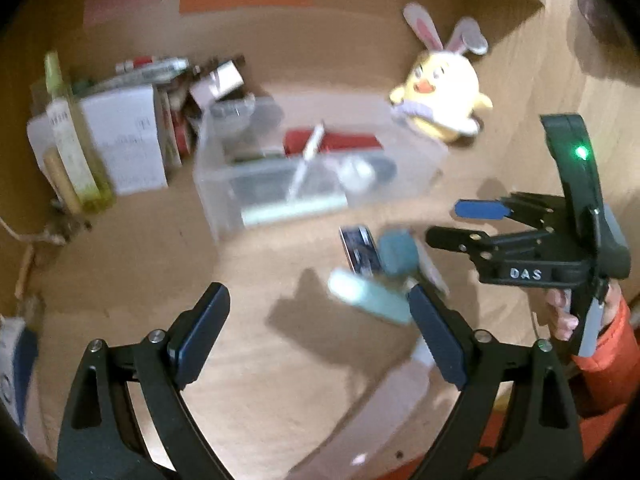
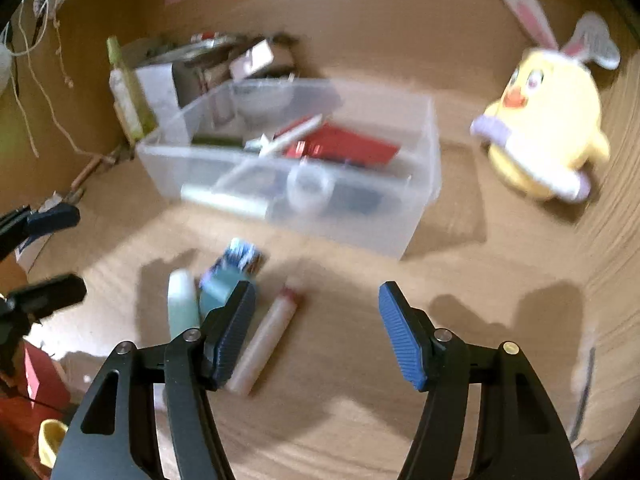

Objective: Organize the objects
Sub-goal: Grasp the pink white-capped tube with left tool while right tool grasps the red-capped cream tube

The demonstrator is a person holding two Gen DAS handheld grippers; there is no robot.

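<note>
A clear plastic bin (image 1: 224, 208) (image 2: 416, 208) with several items in it stands on the wooden desk. In front of it lie a pale green tube (image 1: 368, 296) (image 2: 182, 304), a teal block (image 1: 398, 256) (image 2: 218, 288), a small dark blue pack (image 1: 358, 250) (image 2: 244, 254) and a white tube with a red end (image 2: 264, 344). My left gripper (image 1: 320, 332) is open and empty, just left of this pile. My right gripper (image 2: 318, 332) (image 1: 456, 224) is open and empty, above the desk just right of the pile.
A yellow chick plush with rabbit ears (image 1: 440, 92) (image 2: 548, 128) stands right of the bin. Boxes (image 1: 128, 140), a green bottle (image 1: 68, 136) and clutter (image 2: 224, 60) fill the back left corner. Cords (image 2: 36, 80) hang at the left wall. Everything is motion-blurred.
</note>
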